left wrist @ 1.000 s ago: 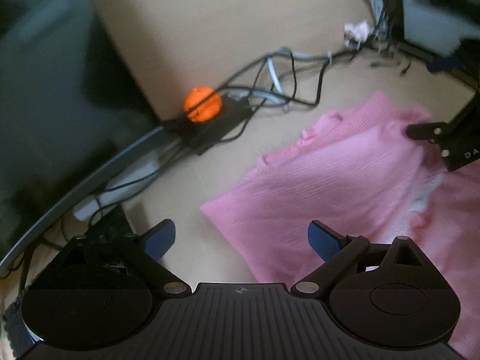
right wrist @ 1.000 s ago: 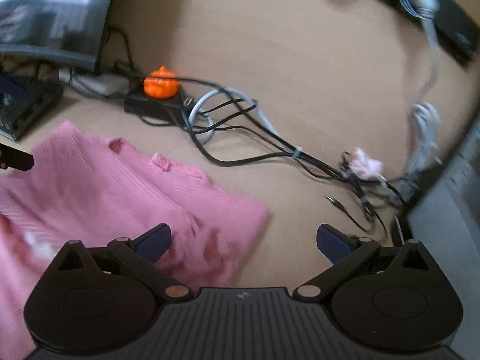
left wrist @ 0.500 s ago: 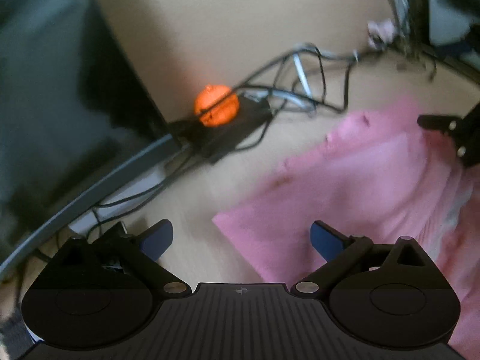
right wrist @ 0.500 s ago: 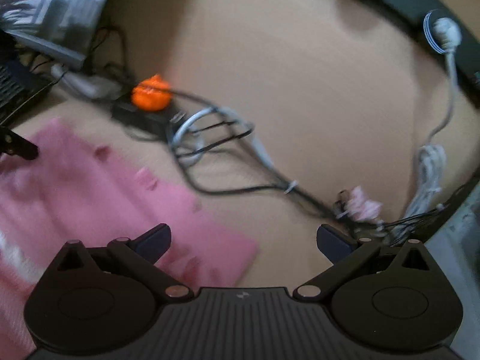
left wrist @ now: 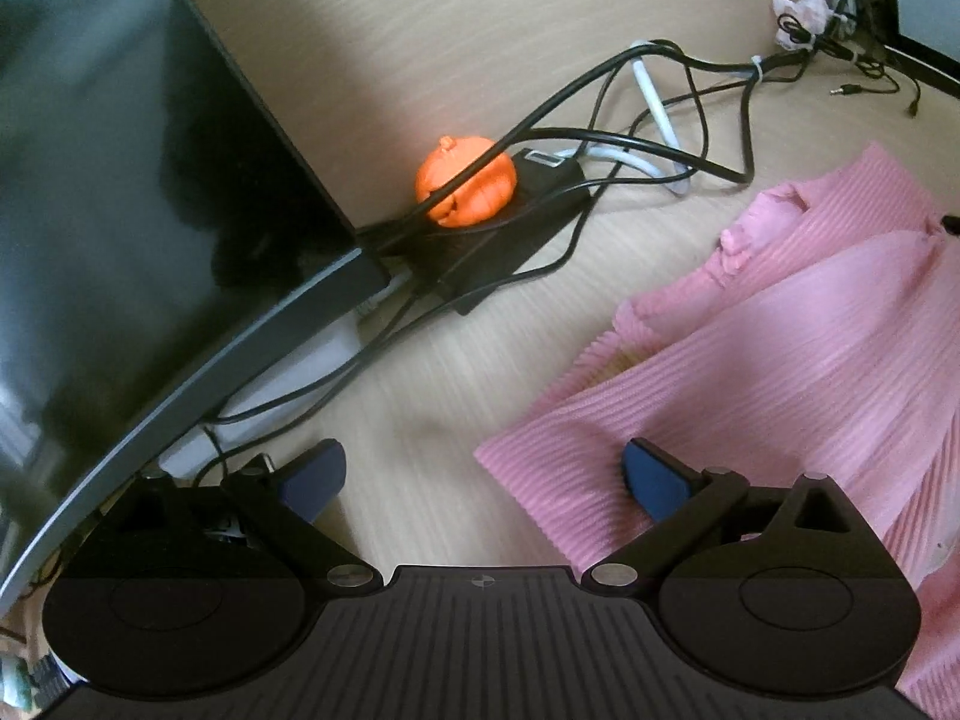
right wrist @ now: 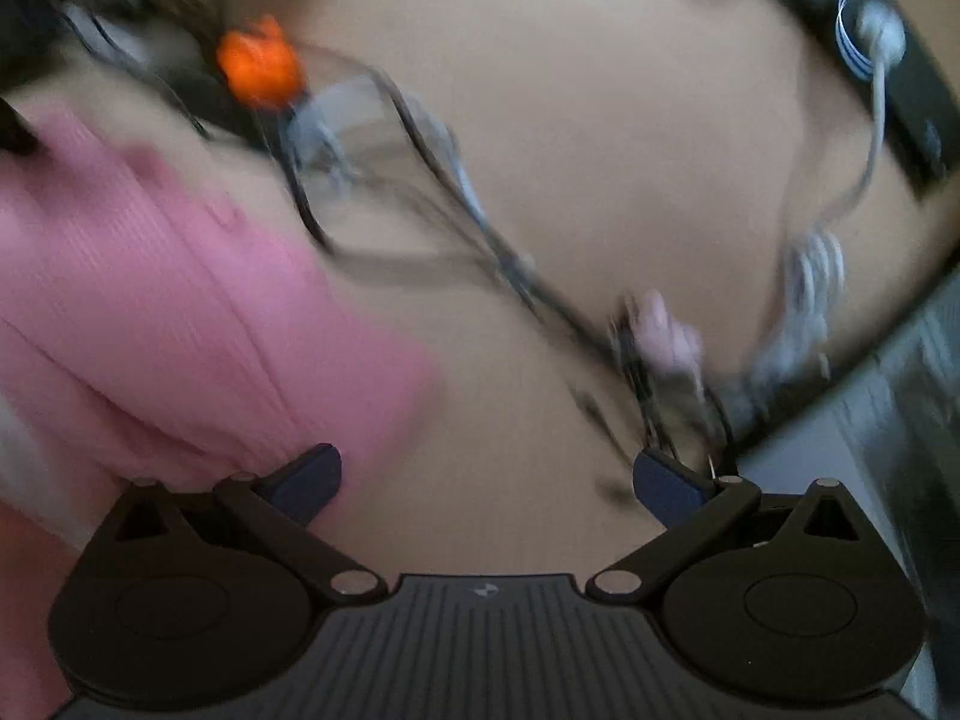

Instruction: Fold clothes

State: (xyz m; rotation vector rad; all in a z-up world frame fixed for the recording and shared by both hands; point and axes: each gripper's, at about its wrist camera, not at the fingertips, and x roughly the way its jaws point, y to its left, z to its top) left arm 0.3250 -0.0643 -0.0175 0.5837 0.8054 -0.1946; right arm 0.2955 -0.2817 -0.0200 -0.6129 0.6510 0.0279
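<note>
A pink ribbed knit garment (left wrist: 774, 360) lies on the wooden table, to the right in the left wrist view and to the left in the right wrist view (right wrist: 156, 300). My left gripper (left wrist: 483, 477) is open and empty, its right pad just above the garment's left corner. My right gripper (right wrist: 486, 474) is open and empty, its left pad at the garment's right corner. The right wrist view is blurred.
A dark curved monitor (left wrist: 132, 198) stands at the left. An orange pumpkin figure (left wrist: 468, 180) sits on a black hub among tangled cables (left wrist: 660, 138). A crumpled pink tissue (right wrist: 666, 336), white cable coil (right wrist: 810, 276) and dark equipment (right wrist: 900, 78) lie at the right.
Both grippers have drifted outward and lower toward the garment's far corners. The right one is still moving, so its view is blurred. Both stay open.
</note>
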